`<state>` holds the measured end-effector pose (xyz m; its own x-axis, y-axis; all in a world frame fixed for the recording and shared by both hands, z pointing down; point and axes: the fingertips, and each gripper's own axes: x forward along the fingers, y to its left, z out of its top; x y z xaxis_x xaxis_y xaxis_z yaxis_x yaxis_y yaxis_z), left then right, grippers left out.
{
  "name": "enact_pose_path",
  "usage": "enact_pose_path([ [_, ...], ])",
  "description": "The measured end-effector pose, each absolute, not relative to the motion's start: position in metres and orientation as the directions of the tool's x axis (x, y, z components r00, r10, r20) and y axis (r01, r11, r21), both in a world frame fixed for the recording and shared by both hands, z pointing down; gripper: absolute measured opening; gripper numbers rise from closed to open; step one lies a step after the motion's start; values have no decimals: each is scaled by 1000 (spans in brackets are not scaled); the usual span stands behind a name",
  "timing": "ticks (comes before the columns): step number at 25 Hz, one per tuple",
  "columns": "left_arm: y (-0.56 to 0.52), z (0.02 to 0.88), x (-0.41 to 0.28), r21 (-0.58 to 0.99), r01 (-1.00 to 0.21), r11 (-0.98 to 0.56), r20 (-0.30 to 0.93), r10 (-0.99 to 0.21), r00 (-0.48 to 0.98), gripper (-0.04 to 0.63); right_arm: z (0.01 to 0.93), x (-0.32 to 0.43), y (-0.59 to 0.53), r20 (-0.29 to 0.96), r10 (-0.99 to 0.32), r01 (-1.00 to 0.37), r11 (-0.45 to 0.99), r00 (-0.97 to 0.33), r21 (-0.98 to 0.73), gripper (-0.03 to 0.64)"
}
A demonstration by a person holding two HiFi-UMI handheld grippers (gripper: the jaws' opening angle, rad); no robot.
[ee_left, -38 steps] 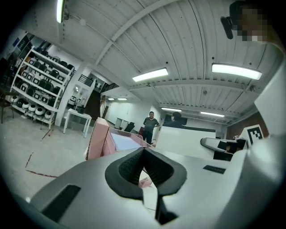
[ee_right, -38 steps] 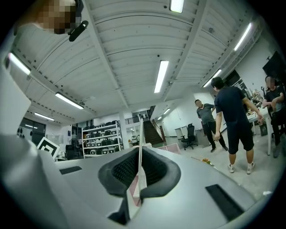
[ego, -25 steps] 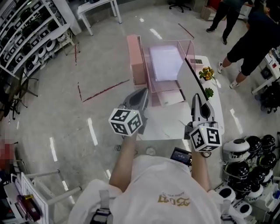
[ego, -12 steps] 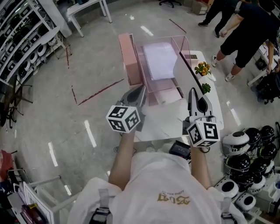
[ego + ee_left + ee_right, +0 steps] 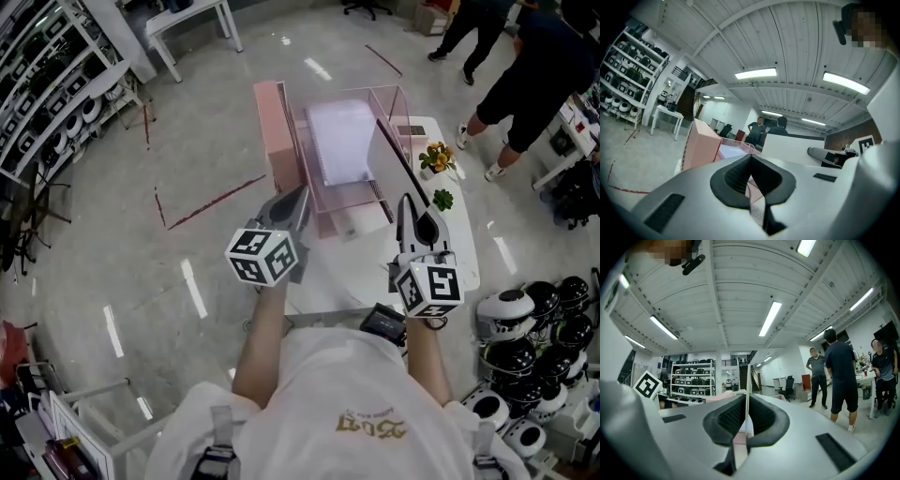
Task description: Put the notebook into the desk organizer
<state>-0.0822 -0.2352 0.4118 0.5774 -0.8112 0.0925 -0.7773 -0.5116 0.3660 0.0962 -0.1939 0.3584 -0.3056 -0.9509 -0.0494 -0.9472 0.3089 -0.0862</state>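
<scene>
Head view, left to right. Shelving (image 5: 52, 80) lines the far left of the room. My left gripper (image 5: 300, 195) points level, with its jaws closed together on nothing. Just ahead of those jaws the pink desk organizer (image 5: 277, 131) stands on the white table (image 5: 459, 246), and a white pad (image 5: 339, 141) leans in its clear compartment. To the right, the notebook (image 5: 389, 173) stands on edge. Its near end is pinched in the closed jaws of my right gripper (image 5: 415, 214). In the right gripper view its thin white edge runs up between the pads. Its far end overlaps the organizer's right wall; I cannot tell whether it is inside. Right of the notebook sits a small yellow-flowered plant (image 5: 437, 156). Beyond the right jaws, people (image 5: 525, 80) stand on the floor.
</scene>
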Motion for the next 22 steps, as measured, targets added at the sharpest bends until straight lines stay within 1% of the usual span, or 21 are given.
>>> enact_pose_path([
  [8,-249,416,-79,373,-779,-504,97,-814,573,14,365,94,-208,-25,-949,-949,313,-314,25,17],
  [22,-265,428,-77,361,-791,-493,125,-815,565,14,376,70,-229,-2,-925,-920,379,-381,96,17],
])
